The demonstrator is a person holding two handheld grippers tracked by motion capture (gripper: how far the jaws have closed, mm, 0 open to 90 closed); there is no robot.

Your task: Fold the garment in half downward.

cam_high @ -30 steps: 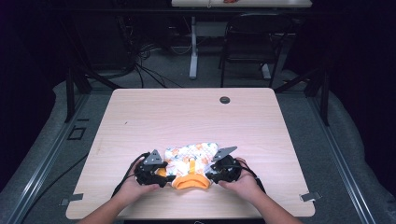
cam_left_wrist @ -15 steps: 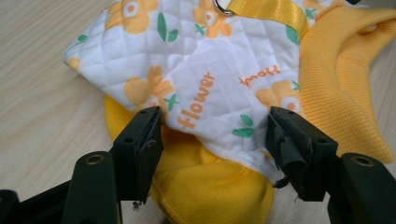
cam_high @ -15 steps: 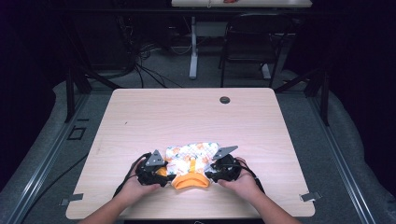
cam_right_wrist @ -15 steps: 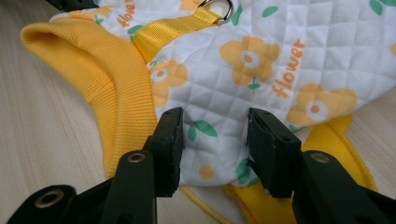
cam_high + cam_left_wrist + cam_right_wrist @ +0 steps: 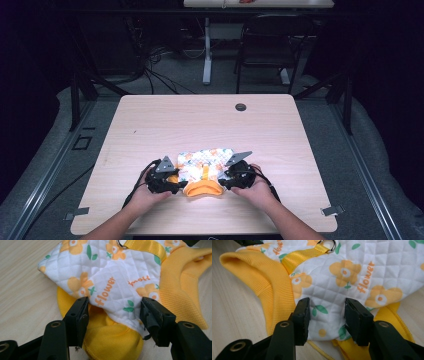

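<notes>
My 2 grippers sit at the near edge of the wooden desk (image 5: 150,125), one at each end of a small quilted pet vest (image 5: 202,161) that lies flat there, white with orange flowers and the word "flower" printed on it. My left gripper (image 5: 113,311) has its fingers spread around a corner of the quilted cloth, over the yellow ribbed trim (image 5: 110,337); they have just been closing a little, yet a gap shows on both sides, so nothing is clamped. My right gripper (image 5: 327,315) also stands released, fingers straddling the vest's edge beside the ribbed yellow collar (image 5: 272,290). A yellow strap (image 5: 299,256) (with a metal D-ring (image 5: 329,245)) runs across the vest's back.
</notes>
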